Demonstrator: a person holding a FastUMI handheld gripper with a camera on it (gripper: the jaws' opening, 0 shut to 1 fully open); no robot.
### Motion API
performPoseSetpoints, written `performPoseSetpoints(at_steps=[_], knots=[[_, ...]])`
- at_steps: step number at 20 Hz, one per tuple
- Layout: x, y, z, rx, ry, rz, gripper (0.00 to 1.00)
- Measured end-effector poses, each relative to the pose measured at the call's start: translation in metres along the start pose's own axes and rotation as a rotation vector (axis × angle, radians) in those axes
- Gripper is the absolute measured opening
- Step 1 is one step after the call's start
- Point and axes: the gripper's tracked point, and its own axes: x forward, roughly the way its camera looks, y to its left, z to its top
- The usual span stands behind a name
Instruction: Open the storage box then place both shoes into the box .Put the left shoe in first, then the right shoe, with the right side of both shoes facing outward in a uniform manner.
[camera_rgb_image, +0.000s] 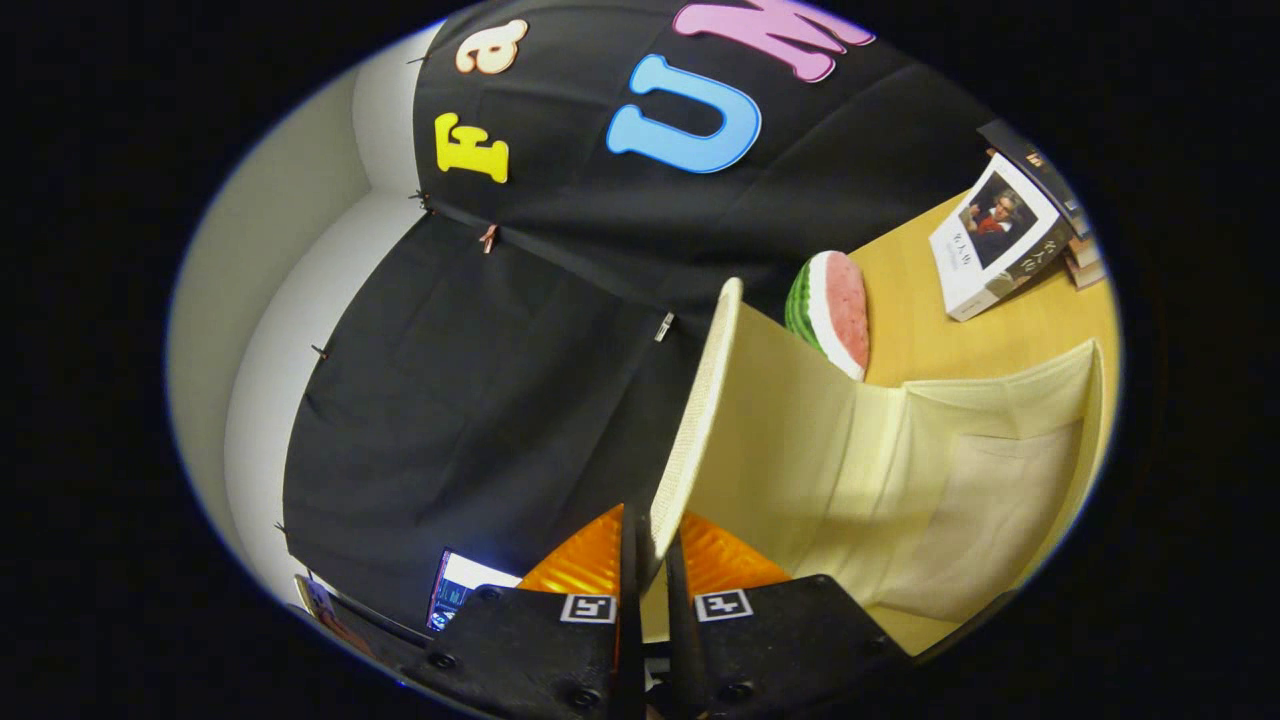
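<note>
A cream fabric storage box (1000, 400) stands on the wooden table (930, 300), seen tilted in this view. Its lid (740, 420) is swung up and away from the box's opening, with its woven rim (690, 420) running straight ahead from my fingers. My gripper (650, 540) is shut on the near edge of that lid, one finger on each face. The inside of the box, beyond the raised lid, shows a pale lining (980, 510) with nothing in it that I can see.
A toy watermelon slice (835, 310) stands on the table just behind the lid. A white book (995, 240) and a stack of books (1055, 190) lie farther along the table. Black booth cloth (480, 380) hangs beside the box.
</note>
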Motion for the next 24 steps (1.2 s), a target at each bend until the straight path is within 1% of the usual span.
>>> performPoseSetpoints(at_steps=[1, 2, 4, 5, 7, 9, 11, 13, 14, 17, 19, 22, 24], knots=[[0.006, 0.002, -0.008, -0.015, 0.020, 0.003, 0.17], [0.017, 0.004, -0.014, -0.027, 0.035, 0.000, 0.27], [0.026, 0.012, -0.028, -0.041, 0.063, 0.015, 0.51], [0.027, 0.016, -0.034, -0.049, 0.072, 0.018, 0.62], [0.020, 0.015, -0.035, -0.076, 0.065, 0.011, 0.97], [-0.002, 0.009, -0.028, -0.115, 0.031, -0.015, 0.96], [-0.034, 0.004, -0.013, -0.165, -0.028, -0.053, 0.96], [-0.073, -0.005, 0.003, -0.223, -0.100, -0.107, 0.96], [-0.094, -0.014, 0.011, -0.253, -0.133, -0.146, 0.96], [-0.163, -0.049, 0.028, -0.342, -0.208, -0.306, 0.96], [-0.207, -0.079, 0.033, -0.395, -0.231, -0.430, 0.97], [-0.267, -0.141, 0.024, -0.455, -0.204, -0.636, 0.97], [-0.294, -0.176, 0.007, -0.467, -0.163, -0.726, 0.97]])
